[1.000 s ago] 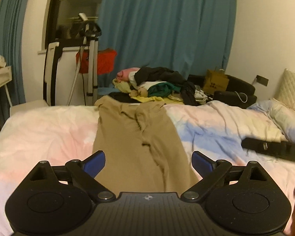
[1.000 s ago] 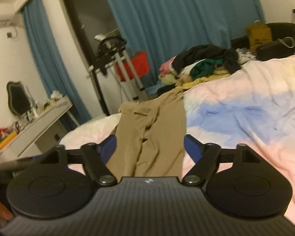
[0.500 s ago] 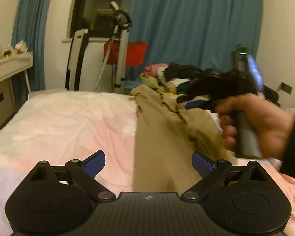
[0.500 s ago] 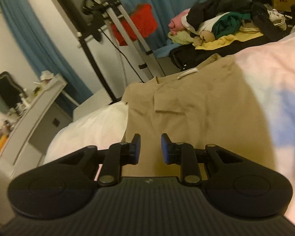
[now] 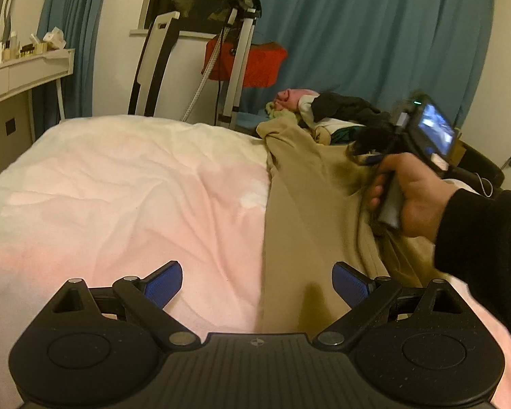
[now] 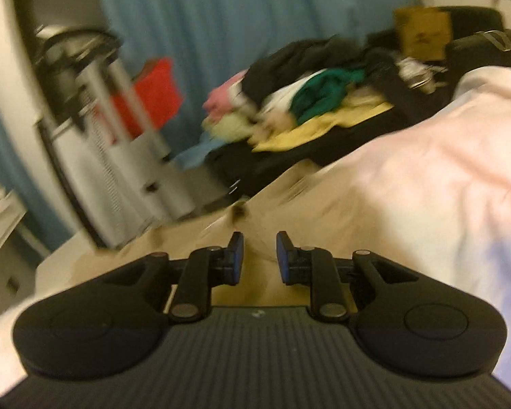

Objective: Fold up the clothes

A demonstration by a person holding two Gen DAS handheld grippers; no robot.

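Note:
Tan trousers (image 5: 306, 211) lie lengthwise on the pink-and-white bedcover (image 5: 136, 187). My left gripper (image 5: 257, 283) hovers open low over the bed, its fingers either side of the trousers' left edge near the hem. A person's hand (image 5: 408, 197) in a dark sleeve holds my right gripper (image 5: 371, 160) over the trousers' upper part, where the cloth is bunched and pulled up. In the blurred right wrist view my right gripper (image 6: 259, 255) has its blue pads close together with tan trousers (image 6: 323, 211) cloth gathered between them.
A pile of mixed clothes (image 5: 323, 109) sits beyond the bed's far end, also in the right wrist view as the clothes pile (image 6: 306, 102). A white stand (image 5: 235, 51) with a red bag (image 5: 252, 64), a white shelf (image 5: 24, 71) and blue curtains (image 5: 374, 51) line the walls.
My right gripper came in over the trousers, narrowed from wide open onto the cloth and is pulling it up. The left gripper swung left, staying open.

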